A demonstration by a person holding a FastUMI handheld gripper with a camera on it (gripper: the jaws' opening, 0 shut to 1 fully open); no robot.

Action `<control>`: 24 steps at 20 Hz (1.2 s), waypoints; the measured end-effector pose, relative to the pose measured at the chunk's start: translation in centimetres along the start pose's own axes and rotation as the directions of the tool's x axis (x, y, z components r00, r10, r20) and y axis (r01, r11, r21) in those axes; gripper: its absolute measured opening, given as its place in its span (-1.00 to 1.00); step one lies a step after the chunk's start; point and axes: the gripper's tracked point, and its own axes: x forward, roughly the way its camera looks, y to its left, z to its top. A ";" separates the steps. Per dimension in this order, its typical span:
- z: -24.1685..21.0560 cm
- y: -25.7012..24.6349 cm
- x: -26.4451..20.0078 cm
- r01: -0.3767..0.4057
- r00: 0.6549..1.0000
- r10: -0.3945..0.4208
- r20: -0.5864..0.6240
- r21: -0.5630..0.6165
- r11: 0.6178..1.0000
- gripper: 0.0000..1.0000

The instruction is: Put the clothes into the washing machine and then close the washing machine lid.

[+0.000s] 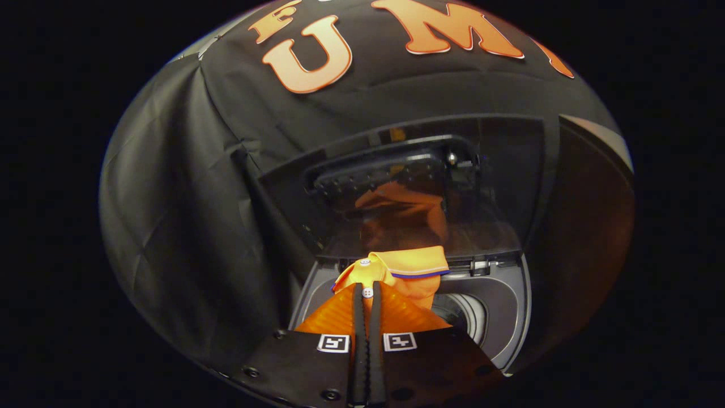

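Observation:
My gripper (367, 296) is shut on an orange polo shirt (408, 272) with a dark-trimmed collar and small buttons. The two fingers press together on the placket near the collar. The shirt hangs over the top-loading washing machine (504, 317), above its round drum opening (464, 314), which lies just ahead and to the right of the fingers. The machine's dark glass lid (498, 187) stands raised behind the shirt and mirrors the orange cloth and the gripper. How far the shirt reaches down into the drum is hidden by my fingers.
Black cloth walls (187, 226) close in on the left and behind the machine. A dark brownish panel (589, 238) stands to the right of the lid.

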 end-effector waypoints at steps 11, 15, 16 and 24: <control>-5.8 -3.8 5.6 0.041 0.992 -0.038 -0.120 0.028 0.999 -0.83; -8.4 -4.4 7.2 0.059 0.985 -0.058 -0.164 0.004 0.998 -0.83; -9.1 -4.6 7.5 0.063 0.983 -0.062 -0.172 -0.001 0.998 -0.83; -11.7 -6.6 8.7 0.130 0.965 -0.130 -0.229 -0.016 0.991 -0.83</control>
